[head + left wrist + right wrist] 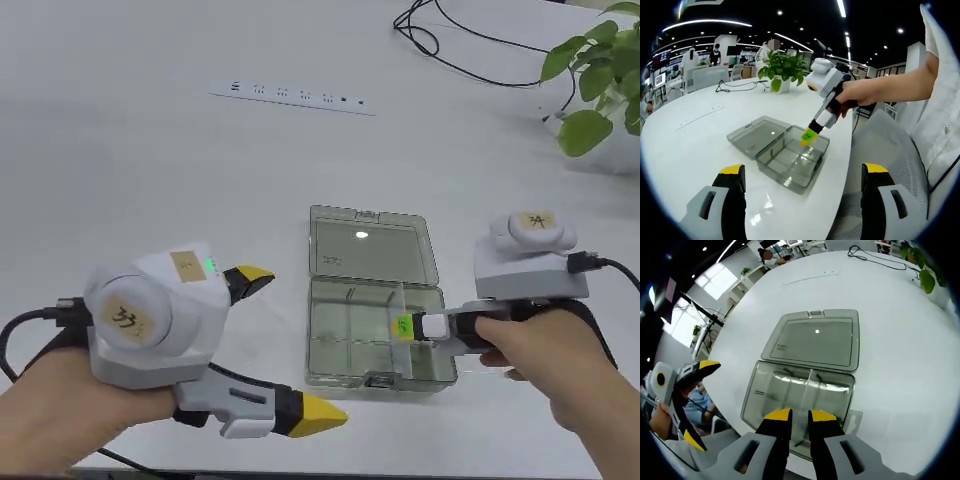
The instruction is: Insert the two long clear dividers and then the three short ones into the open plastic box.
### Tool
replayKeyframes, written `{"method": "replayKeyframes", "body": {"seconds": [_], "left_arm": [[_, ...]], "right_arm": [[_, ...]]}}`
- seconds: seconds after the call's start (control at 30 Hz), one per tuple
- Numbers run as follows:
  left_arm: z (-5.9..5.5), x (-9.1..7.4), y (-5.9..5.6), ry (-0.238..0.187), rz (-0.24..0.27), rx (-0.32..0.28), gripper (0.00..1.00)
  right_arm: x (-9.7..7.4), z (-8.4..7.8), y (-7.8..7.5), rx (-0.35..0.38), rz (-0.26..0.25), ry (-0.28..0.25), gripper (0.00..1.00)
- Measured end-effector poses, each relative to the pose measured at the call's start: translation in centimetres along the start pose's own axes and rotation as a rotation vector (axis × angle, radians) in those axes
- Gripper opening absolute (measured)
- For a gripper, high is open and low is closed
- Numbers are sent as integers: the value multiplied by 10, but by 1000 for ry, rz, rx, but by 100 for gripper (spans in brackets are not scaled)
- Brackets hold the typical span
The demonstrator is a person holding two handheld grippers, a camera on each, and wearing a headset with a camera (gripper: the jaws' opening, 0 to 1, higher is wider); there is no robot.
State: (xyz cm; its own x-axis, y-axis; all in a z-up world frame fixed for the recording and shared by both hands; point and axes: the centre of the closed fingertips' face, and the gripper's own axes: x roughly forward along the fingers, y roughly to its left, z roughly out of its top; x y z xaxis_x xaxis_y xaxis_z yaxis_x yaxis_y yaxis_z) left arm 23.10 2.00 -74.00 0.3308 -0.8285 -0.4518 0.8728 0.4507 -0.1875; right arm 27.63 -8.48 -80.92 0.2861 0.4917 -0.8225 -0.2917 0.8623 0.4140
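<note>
The jaws of my right gripper (pixel 800 415) are sitting nearly together, angling down into the open plastic box (pixel 372 250) at a clear divider (pixel 810 387), probably to seat it; I cannot tell whether they are pinching it. I am hovering the left gripper (pixel 290 345) beside the box over the white surface (pixel 150 180), jaws wide apart, clear of the work.

The head view looks forward and down from above the counter's (pixel 150 180) near edge, at middle range. The left gripper view faces low across the counter from that edge, farther off. The right gripper view peers steeply down, close. All three share the open box (pixel 372 300)
</note>
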Motion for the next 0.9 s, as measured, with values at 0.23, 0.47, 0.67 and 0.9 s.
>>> {"method": "replayKeyframes", "body": {"seconds": [0.23,0.47,0.67,0.9], "left_arm": [[-1,-5,2,11,36,-10,98],[-3,-14,10,26,94,-33,97],[-6,-23,20,51,148,-51,96],[-16,-30,33,101,201,-78,92]], "right_arm": [[-16,10,7,-46,63,-69,21],[-37,18,15,-152,127,-146,31],[-55,23,20,-212,173,-207,43],[-71,29,19,-315,208,-267,54]]}}
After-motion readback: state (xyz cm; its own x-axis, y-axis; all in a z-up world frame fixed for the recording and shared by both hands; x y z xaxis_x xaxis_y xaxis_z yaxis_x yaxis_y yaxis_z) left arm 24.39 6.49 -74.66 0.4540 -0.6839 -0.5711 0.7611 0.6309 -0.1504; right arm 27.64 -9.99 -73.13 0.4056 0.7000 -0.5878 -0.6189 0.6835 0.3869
